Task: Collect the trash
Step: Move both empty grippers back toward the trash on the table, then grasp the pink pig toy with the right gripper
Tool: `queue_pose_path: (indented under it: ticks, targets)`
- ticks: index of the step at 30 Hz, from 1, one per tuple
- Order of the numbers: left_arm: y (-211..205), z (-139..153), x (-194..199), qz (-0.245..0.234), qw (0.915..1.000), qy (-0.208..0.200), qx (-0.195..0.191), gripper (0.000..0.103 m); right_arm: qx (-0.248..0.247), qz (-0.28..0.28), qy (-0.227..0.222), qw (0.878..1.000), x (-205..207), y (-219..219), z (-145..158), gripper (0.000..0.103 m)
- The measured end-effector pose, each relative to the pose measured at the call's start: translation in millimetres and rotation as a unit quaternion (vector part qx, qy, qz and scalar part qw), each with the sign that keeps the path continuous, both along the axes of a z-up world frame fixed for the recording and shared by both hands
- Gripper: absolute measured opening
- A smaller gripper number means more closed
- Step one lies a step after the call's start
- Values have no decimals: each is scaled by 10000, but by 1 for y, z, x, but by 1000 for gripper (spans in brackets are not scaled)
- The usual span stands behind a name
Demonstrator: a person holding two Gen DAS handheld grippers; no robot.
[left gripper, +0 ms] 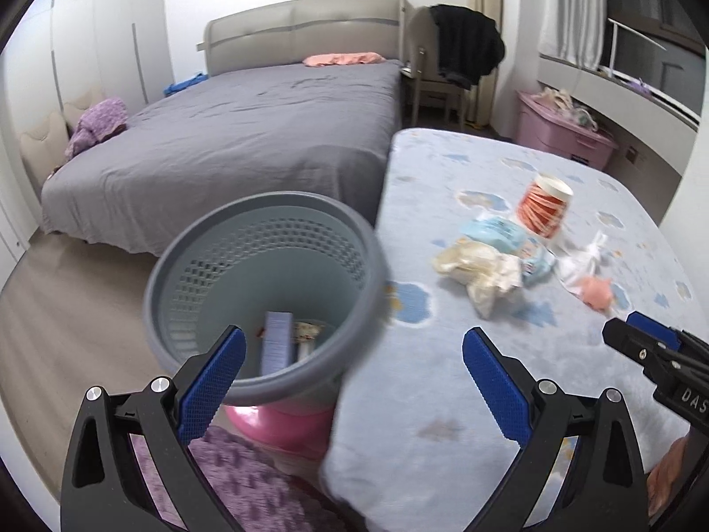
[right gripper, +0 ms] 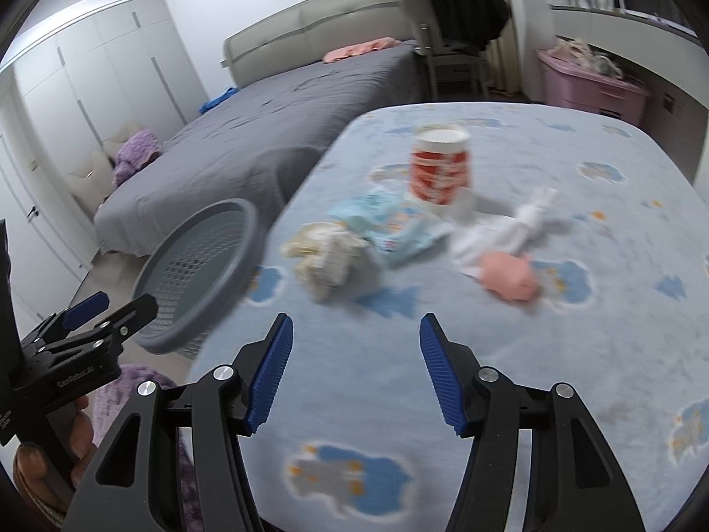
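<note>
Four pieces of trash lie clustered on a pale blue fleece blanket (right gripper: 554,354) printed with cloud shapes: a cylindrical paper cup (right gripper: 439,164) with a red-and-white pattern standing upright, a flattened light blue plastic wrapper (right gripper: 390,226) just in front of it, a crumpled cream-coloured wad (right gripper: 328,257) of soft paper or plastic to the left, and a knotted white bag (right gripper: 509,230) with something pink at its near end to the right. Beside the blanket's left edge stands a round grey plastic wastebasket (left gripper: 266,292) with perforated walls and a smooth thick rim, already holding a purple box and a small wrapper; it rests on something pink and rounded. The left gripper (left gripper: 354,381) hangs above the basket's near rim and the blanket's edge, tilted downward, its ribbed blue pads spread as wide as they go with nothing between them. The right gripper (right gripper: 356,368) is angled down over the blanket, jaws partly spread and empty; the cream wad lies just ahead of the left pad, and the white bag lies ahead to the right, all clear of the pads. A hand (right gripper: 53,456) grips the left tool's handle at the lower left of the right wrist view. Both views are smeared by motion blur.
</note>
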State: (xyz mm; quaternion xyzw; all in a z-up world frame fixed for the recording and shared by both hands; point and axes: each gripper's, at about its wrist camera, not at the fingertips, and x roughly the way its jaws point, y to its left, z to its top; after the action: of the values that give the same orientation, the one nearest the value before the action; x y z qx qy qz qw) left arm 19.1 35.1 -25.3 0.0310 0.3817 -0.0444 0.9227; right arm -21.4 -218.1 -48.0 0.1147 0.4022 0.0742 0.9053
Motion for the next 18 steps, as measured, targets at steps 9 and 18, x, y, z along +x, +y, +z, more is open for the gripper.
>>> queue_pose_path:
  ticks: [9, 18]
  targets:
    - [-42, -9, 5, -277, 9994, 137, 165, 96, -191, -298, 145, 9993, 6, -52, -15, 57]
    - [-68, -21, 19, -353, 9988, 281, 216, 96, -382, -200, 397, 9983, 37, -75, -26, 57]
